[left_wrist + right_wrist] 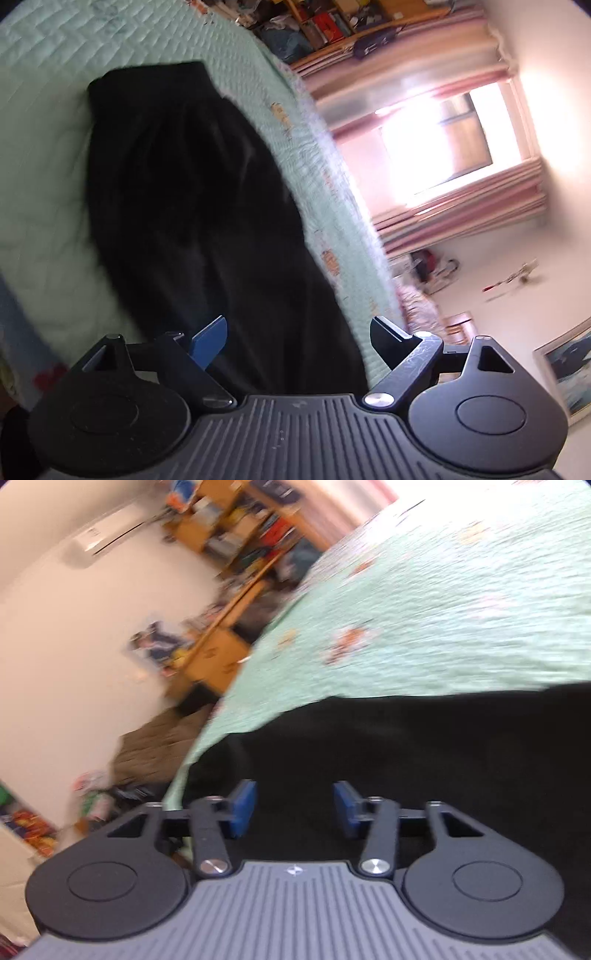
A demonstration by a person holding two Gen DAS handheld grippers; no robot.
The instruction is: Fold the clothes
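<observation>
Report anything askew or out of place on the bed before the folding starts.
The black garment lies lengthwise but rumpled on the green quilt, near the bed's edge rather than centred. Both the left gripper and right gripper are open above it, holding nothing. No damage or spill shows.

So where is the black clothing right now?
The black garment lies spread on the green quilt on the bed, near its edge, in front of both open grippers, left and right.
</observation>
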